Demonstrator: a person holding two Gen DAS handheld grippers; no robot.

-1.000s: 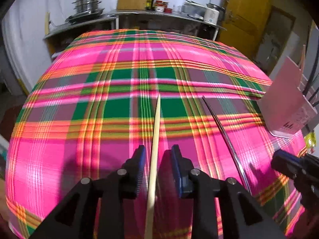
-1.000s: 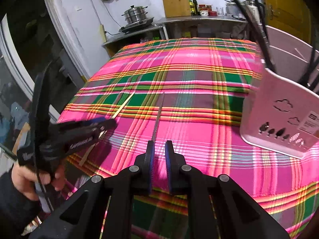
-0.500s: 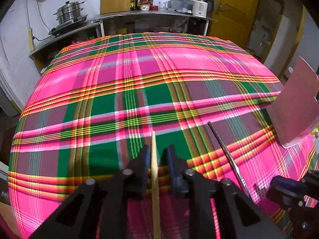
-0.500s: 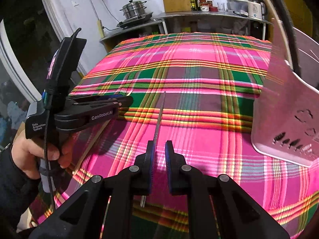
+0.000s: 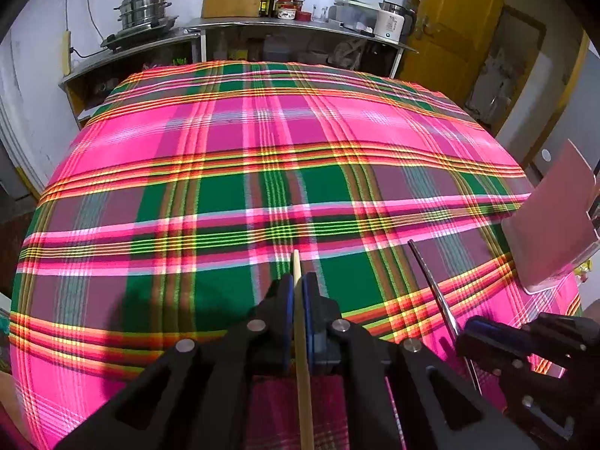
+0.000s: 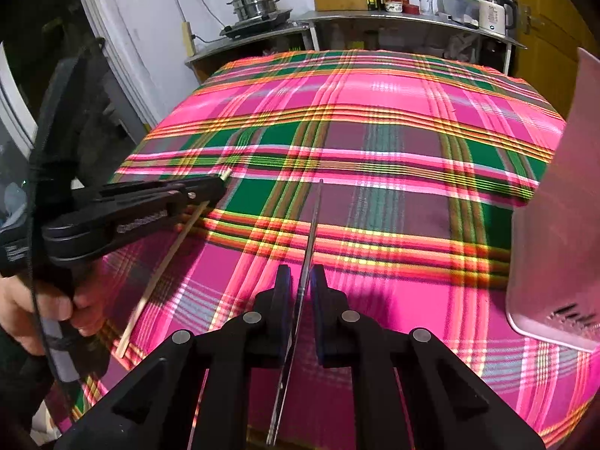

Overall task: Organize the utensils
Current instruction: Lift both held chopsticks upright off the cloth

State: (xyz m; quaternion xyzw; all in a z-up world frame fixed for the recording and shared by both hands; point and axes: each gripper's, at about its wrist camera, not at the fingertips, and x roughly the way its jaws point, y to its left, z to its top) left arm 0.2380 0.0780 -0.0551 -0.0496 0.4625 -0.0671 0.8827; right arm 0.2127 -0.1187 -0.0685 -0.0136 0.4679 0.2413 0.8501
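My left gripper (image 5: 298, 285) is shut on a wooden chopstick (image 5: 303, 375) that runs back between its pads, the tip just past them. It also shows at the left of the right wrist view (image 6: 221, 183), with the chopstick (image 6: 165, 262) slanting down over the cloth. My right gripper (image 6: 300, 281) is shut on a thin metal utensil (image 6: 313, 221) whose tip points away over the cloth. The metal utensil (image 5: 431, 281) shows at the right of the left wrist view. A pink utensil holder (image 6: 555, 225) stands on the table at the right.
The table is covered by a pink and green plaid cloth (image 5: 262, 157). Behind it a metal shelf (image 5: 300, 26) holds pots, bottles and a kettle. A yellow door (image 5: 461, 30) is at the back right. The holder (image 5: 555, 221) is at the table's right edge.
My left gripper has shut on the chopstick and lifted it; the view has tilted up. My right gripper has stayed shut on the metal utensil and moved closer to the pink holder.
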